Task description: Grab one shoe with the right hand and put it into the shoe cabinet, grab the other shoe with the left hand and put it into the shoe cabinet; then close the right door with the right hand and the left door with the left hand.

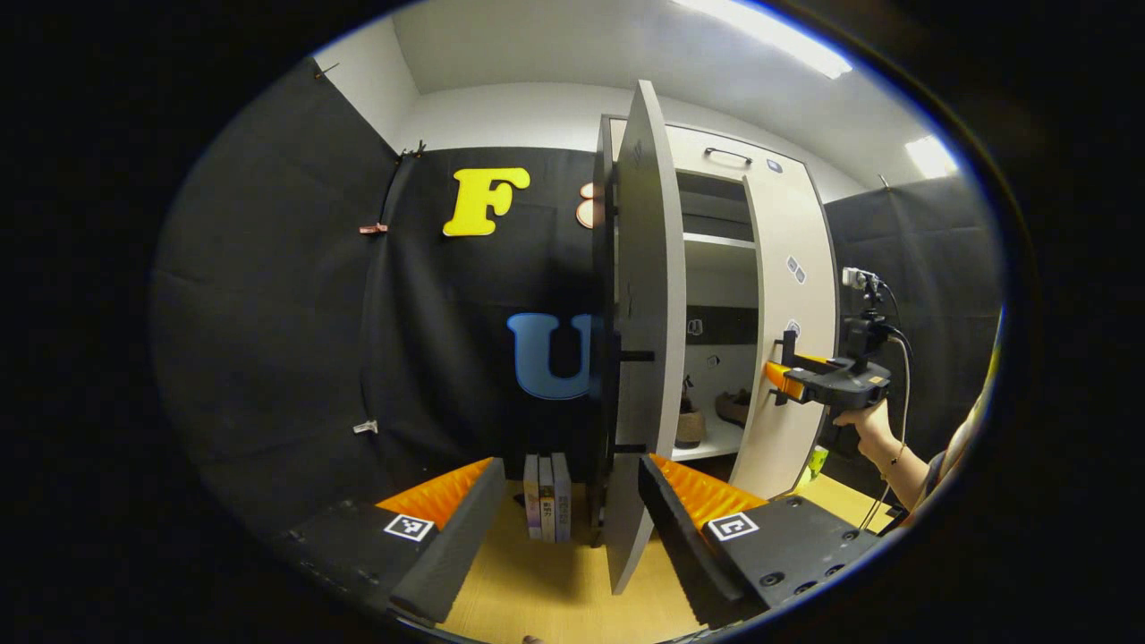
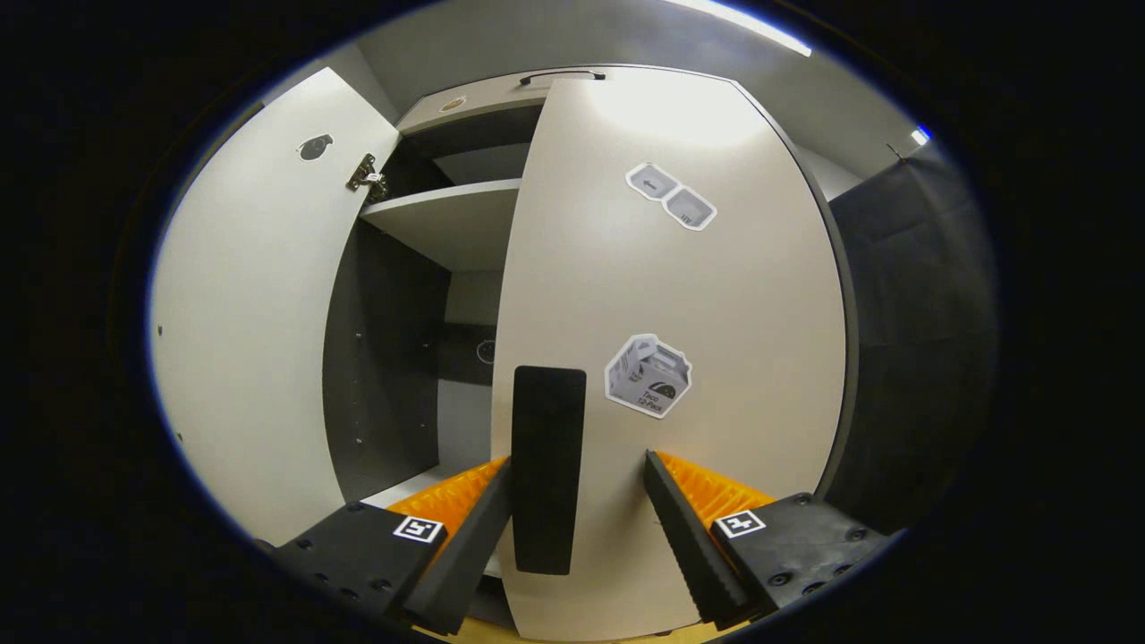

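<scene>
In the left gripper view, the left gripper [image 1: 572,510] has its jaws spread wide, with nothing pinched between them. The left door [image 1: 646,358] of the shoe cabinet [image 1: 716,161] stands edge-on, its lower corner reaching down into the gap between the jaws, closer to the right-hand jaw, though I cannot tell whether it touches. Beyond the gap, just left of the door's edge, a few books [image 1: 547,496] stand upright on the wooden floor [image 1: 555,581]. Ahead and to the right of the jaws, past the door, the cabinet is open, and two shoes [image 1: 707,416] sit on a lower shelf [image 1: 707,444] inside it. Farther right, a person's hand [image 1: 866,422] holds the right gripper [image 1: 776,377] against the front of the right door [image 1: 792,358], near the door's handle; from here I cannot tell how its jaws stand.

In the right gripper view, the right gripper [image 2: 577,510] also has its jaws spread. The dark handle [image 2: 547,470] of the right door [image 2: 680,358] stands upright between them, close to the left-hand jaw and well apart from the right-hand one, so neither is clearly pressing it. The door fills the space ahead of the jaws, with stickers [image 2: 648,376] above and to the right. To the left of the jaws the cabinet interior [image 2: 394,358] shows through the remaining gap, with a shelf [image 2: 447,215] high up and the left door [image 2: 250,313] swung open beyond.
</scene>
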The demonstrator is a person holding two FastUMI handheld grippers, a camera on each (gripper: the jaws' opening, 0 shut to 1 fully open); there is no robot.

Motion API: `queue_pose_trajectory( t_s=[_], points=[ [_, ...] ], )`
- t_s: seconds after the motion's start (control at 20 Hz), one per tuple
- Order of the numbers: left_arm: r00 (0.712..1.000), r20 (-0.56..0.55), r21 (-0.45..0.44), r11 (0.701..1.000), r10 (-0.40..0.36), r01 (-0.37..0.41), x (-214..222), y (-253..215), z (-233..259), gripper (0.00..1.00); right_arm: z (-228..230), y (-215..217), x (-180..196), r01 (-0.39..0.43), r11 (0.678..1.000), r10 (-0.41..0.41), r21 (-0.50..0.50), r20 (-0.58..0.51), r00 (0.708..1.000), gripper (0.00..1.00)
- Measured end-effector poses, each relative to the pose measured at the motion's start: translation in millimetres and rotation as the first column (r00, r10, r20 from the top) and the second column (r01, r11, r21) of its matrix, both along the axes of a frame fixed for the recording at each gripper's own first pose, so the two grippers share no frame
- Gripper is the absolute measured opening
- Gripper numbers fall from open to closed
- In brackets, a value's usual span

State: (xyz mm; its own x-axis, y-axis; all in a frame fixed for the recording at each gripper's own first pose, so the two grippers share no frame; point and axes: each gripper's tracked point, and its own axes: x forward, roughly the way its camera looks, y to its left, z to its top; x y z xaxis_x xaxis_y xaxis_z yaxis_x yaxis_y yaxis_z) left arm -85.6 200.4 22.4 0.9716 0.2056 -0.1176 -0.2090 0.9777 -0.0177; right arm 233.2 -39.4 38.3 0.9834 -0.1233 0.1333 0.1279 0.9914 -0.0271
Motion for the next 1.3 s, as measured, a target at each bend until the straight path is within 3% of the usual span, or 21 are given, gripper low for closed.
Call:
queue_pose_trajectory(
  t_s=[0.25,0.45,0.75,1.1,1.3],
  points=[
    [0.996,0.026,0.012,0.996,-0.090,0.090,39,-2,10,0.95,-2,-2,10,0.062,0.998,-0.062,-0.020,0.014,0.998,0.94],
    [0.994,0.024,0.042,0.993,-0.110,0.109,57,7,13,0.95,-4,-5,22,0.107,0.994,-0.107,-0.033,0.024,0.994,0.94],
    [0.983,0.034,-0.005,0.984,-0.178,0.178,72,4,12,0.95,-7,0,15,0.070,0.997,-0.070,-0.022,-0.008,0.998,0.95],
    [0.972,0.037,-0.027,0.972,-0.233,0.234,76,-3,10,0.93,7,11,-92,-0.036,0.999,0.035,-0.030,-0.016,0.999,0.98],
    [0.957,0.052,-0.060,0.955,-0.287,0.290,86,-22,10,0.93,10,0,-142,-0.041,0.998,0.039,-0.050,-0.031,0.999,0.97]
  ],
)
